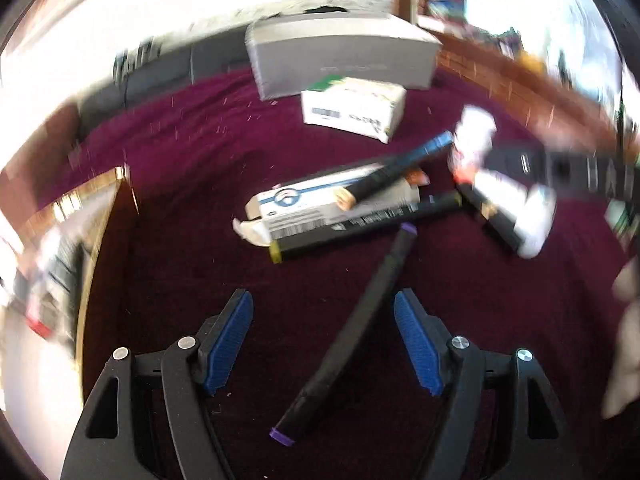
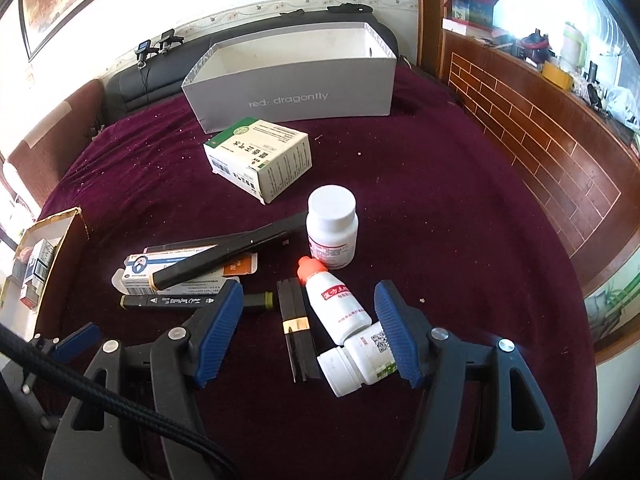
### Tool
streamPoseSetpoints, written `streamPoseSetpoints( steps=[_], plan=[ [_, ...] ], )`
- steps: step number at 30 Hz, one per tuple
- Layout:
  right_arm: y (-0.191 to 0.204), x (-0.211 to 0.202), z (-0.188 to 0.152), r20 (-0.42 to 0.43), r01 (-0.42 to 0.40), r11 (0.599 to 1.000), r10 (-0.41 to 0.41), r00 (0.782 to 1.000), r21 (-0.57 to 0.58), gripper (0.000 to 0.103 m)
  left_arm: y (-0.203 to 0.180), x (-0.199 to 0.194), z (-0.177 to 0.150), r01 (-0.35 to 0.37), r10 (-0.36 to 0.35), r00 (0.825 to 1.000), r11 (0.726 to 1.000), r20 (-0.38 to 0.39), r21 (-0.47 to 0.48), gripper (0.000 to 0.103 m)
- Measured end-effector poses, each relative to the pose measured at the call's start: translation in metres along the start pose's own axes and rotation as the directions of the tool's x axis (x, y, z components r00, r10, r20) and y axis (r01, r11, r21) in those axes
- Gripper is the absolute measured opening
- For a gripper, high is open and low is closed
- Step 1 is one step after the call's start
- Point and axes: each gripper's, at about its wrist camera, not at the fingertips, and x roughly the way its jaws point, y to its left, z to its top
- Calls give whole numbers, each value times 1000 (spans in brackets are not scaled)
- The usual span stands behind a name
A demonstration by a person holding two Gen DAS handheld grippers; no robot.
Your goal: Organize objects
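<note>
In the blurred left wrist view, my left gripper [image 1: 324,342] stands open over the maroon cloth [image 1: 180,240]. A black marker with purple caps [image 1: 360,320] lies between its blue pads [image 1: 230,340], touching neither. My right gripper [image 2: 308,336] is open too. Between its fingers lie a black flat case with a gold band [image 2: 296,326], a white dropper bottle with an orange cap [image 2: 338,300] and a white bottle on its side [image 2: 356,364], which the right pad [image 2: 396,340] partly covers. A white pill bottle [image 2: 332,224] stands upright beyond them.
An open grey box [image 2: 292,84] stands at the back, with a green-and-white medicine box [image 2: 260,156] before it. A blue-and-white carton [image 2: 160,276] carries a black marker [image 2: 224,254]; a yellow-tipped marker [image 2: 176,302] lies beside it. A cardboard box [image 2: 60,256] of small packs sits left.
</note>
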Motion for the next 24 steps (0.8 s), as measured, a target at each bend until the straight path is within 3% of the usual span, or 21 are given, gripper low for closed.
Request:
streamPoseSetpoints(
  steps=[1,2,3,6,13,16,24],
  plan=[
    [-1,-1,-1,2,0,1000,0,1000,2,67,-11,1,-3,-31,31,1000,998,-1,56,69],
    [-1,-3,-3,5,2,1000,-2,1000,1,67,-21,-3,-7,-81,77,996,992,45,95,69],
    [-1,-3,-4,6,5,1000,-5,1000,-1,67,-27,-5,-9,-102,95,994,987,56,121,74],
    [-1,-6,-8,9,13,1000,-13,1000,-5,67,-36,-9,-11,-133,123,990,979,73,154,74],
    [3,-9,-9,18,17,1000,-17,1000,5,67,-15,-3,-6,-61,60,998,998,16,36,89],
    [6,-10,-10,22,9,1000,-9,1000,9,67,-5,0,-6,-28,28,1000,999,-9,-21,92],
    [18,-16,-9,45,12,1000,-11,999,-15,67,-5,3,-7,-18,17,1000,999,-19,-41,94]
  ],
)
